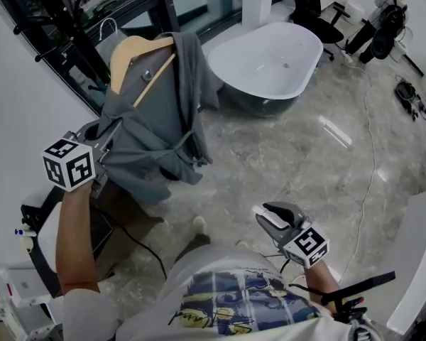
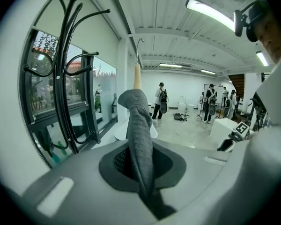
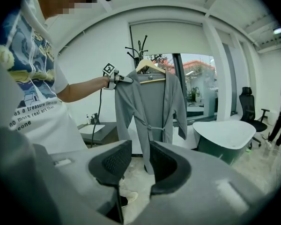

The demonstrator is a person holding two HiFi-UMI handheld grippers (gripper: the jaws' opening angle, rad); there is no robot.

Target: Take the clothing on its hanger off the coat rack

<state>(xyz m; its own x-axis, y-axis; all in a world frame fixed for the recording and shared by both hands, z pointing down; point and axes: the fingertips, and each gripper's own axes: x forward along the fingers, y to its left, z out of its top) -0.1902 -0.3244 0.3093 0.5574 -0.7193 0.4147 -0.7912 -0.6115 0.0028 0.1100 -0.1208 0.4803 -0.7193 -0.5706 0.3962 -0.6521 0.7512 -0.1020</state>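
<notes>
A grey robe point(image 1: 160, 126) hangs on a wooden hanger point(image 1: 131, 52) out in front of me. My left gripper point(image 1: 103, 148) is shut on the robe's cloth point(image 2: 141, 144) at one shoulder and holds it up. The hanger's wooden tip point(image 2: 136, 76) rises just above the pinched cloth. The black coat rack point(image 2: 61, 55) stands to the left, and the hanger's hook shows apart from its arms. In the right gripper view the whole robe point(image 3: 150, 102) hangs straight with its belt tied. My right gripper point(image 3: 135, 161) is open and empty, held low near my waist point(image 1: 273, 215).
A white bathtub point(image 1: 270, 59) stands right of the robe, with a black office chair point(image 1: 312, 6) and a seated person point(image 1: 387, 13) behind it. A cable point(image 1: 373, 162) runs across the marble floor. A low desk point(image 1: 28, 261) sits at my left. Several people point(image 2: 161, 100) stand far off.
</notes>
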